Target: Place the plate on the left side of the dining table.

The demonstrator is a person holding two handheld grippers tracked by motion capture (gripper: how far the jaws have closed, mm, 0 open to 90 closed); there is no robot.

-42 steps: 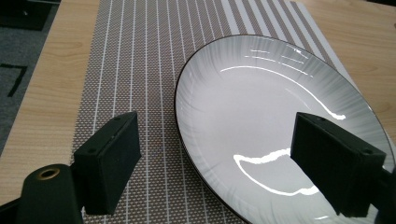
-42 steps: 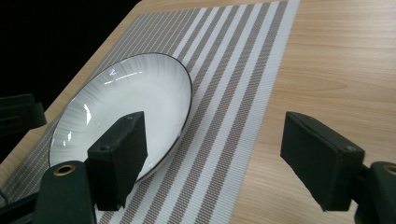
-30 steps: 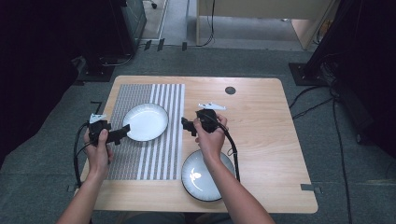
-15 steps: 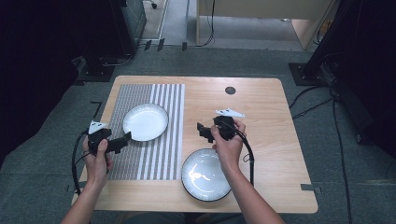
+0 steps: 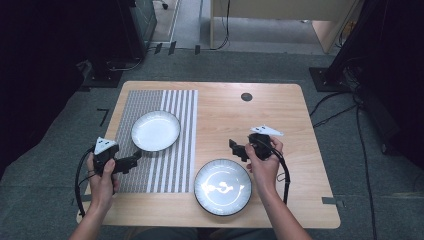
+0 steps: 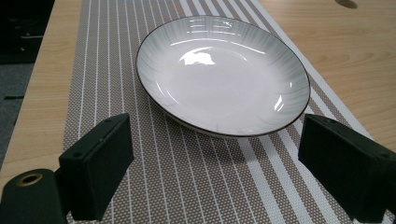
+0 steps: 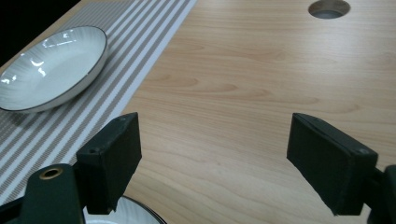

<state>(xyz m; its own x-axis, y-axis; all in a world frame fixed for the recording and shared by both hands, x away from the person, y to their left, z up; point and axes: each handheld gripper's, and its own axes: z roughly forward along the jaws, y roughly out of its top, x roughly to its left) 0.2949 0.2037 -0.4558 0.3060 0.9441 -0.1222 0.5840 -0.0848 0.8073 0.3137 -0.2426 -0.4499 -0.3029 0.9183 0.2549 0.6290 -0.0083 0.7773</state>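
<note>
Grey carpet and trailing cables ring a pale wooden table (image 5: 280, 115), which carries a striped placemat (image 5: 170, 170) along its left part. Two shallow white plates with thin dark rims are out: one plate on the mat (image 5: 155, 130), toward the far end, and a second plate on bare wood (image 5: 223, 186) at the near edge, just right of the mat.

Both tools are empty. The left gripper (image 5: 134, 161) hovers over the mat just short of the mat plate's near-left rim; in the left gripper view its jaws have just been opening and now stand wide, nothing between them, with the plate (image 6: 223, 77) lying ahead of the pads and apart from them. The right gripper (image 5: 234, 149) sits just beyond the far rim of the near plate, jaws spread over bare wood (image 7: 261, 93), a sliver of that plate's rim (image 7: 126, 215) showing beneath its left jaw.

My reading is that the plates have been set down and let go, and the hands are clear of them. If the near plate is meant to join the mat or stack on its twin, the right gripper needs to dip and close on the thin rim.
</note>
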